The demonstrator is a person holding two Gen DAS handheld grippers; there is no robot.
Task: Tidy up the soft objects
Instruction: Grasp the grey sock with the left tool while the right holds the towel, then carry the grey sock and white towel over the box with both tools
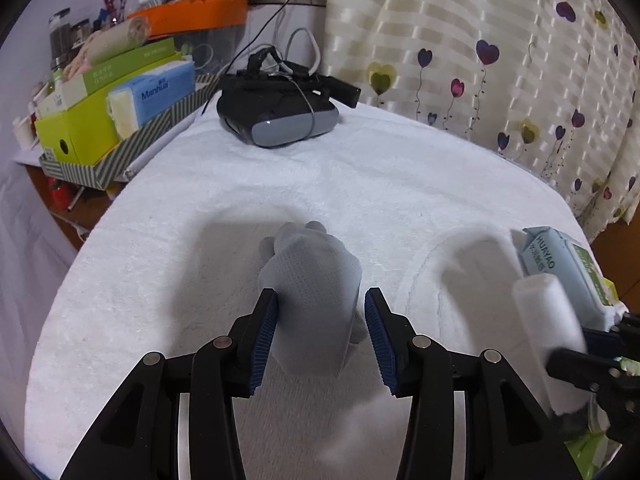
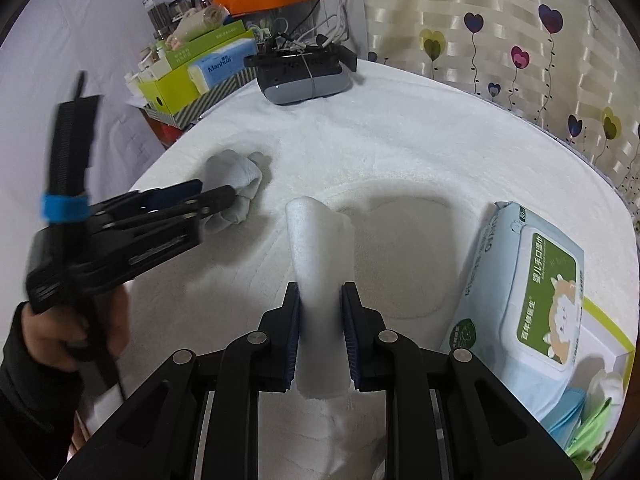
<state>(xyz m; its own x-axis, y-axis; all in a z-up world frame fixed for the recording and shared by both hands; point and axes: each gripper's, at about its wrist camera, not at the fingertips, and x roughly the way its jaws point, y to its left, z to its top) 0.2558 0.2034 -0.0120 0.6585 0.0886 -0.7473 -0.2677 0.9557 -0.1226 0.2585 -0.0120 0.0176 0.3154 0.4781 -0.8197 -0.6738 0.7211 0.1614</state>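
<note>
Fluffy white blanket (image 2: 400, 140) — knitted sock (image 1: 312, 280), rolled towel (image 2: 320, 248).

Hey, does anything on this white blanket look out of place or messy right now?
Only the pale sock: it lies crumpled in a heap between the left gripper's open jaws. The white roll sits clamped in the right gripper.

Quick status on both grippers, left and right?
Left gripper: open, jaws astride the pale sock, not gripping.
Right gripper: shut on the white roll.

Dim, fisheye-warped, soft shadows, motion blur
</note>
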